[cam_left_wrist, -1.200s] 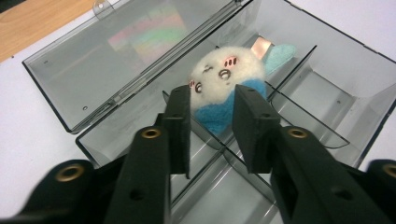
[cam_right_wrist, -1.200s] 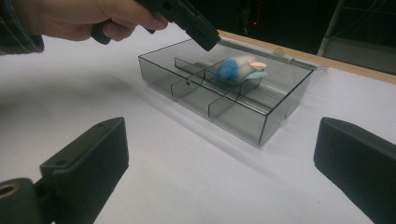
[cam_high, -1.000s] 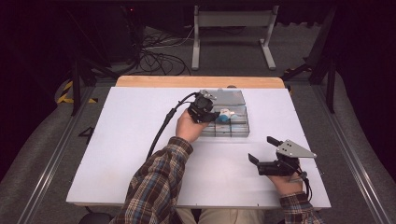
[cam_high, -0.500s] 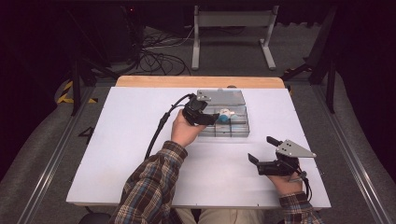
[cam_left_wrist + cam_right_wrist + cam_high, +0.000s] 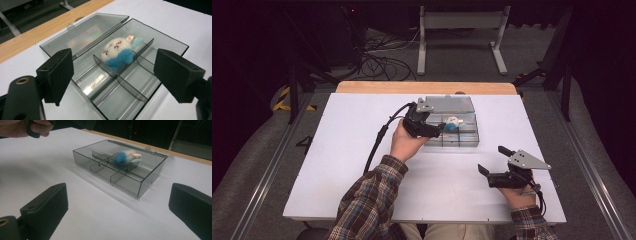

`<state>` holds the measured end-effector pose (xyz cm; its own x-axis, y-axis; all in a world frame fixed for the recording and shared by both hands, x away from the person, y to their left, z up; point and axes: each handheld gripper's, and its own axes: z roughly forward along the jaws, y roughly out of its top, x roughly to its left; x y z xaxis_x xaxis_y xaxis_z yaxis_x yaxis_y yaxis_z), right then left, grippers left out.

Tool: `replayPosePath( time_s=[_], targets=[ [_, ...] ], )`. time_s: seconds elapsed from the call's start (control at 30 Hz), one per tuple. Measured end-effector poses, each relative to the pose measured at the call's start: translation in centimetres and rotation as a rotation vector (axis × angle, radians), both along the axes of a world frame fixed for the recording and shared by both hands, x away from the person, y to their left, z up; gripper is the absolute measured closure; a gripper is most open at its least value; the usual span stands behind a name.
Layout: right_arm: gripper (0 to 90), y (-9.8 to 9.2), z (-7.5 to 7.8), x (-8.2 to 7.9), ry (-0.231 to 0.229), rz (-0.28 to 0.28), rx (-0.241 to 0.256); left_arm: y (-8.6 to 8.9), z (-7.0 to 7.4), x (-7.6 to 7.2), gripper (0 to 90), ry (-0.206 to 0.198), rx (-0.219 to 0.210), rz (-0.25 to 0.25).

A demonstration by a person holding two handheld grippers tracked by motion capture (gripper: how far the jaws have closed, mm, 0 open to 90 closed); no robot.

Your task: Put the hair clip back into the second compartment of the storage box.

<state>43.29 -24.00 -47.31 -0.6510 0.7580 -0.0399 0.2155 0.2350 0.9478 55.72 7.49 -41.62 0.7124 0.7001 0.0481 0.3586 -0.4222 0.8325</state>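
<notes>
A clear smoky compartment box stands on the white table with its lid folded back flat. Inside lies a small white and blue plush toy, on the side near the lid hinge and against the dividers. My left gripper hovers at the box's left end, open, jaws aimed at the plush toy and holding nothing. My right gripper rests open near the table's front right, apart from the box. The plush toy lies beyond its wide-spread empty jaws.
A wooden strip runs along the table's far edge. Bare white table spreads left of and in front of the box. The left gripper's black cable trails over the table. Cables and a metal stand sit on the floor beyond.
My left gripper has drawn back a little to the left and toward the person, away from the plush toy, which stays in the box. The right gripper has not moved.
</notes>
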Motion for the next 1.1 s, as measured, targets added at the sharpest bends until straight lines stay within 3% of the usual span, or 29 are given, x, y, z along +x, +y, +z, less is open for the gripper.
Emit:
replayPosePath(
  time_s=[0.17,0.43,0.93,1.1],
  targets=[
    [2.9,0.0,0.0,0.0,-0.005,0.001,0.001,0.7,0.2,-0.4,15.2,-0.016,-0.009,0.007],
    [1.7,0.0,0.0,0.0,-0.012,-0.001,0.007,2.1,0.6,-1.5,14.4,-0.044,-0.066,0.014],
    [1.3,0.1,0.1,0.0,-0.025,-0.017,0.018,4.7,0.4,-3.2,11.3,-0.102,-0.09,0.028],
    [1.3,0.1,0.1,0.0,-0.025,-0.017,0.026,5.5,0.4,-3.9,9.2,-0.108,-0.116,0.026]
  ],
)
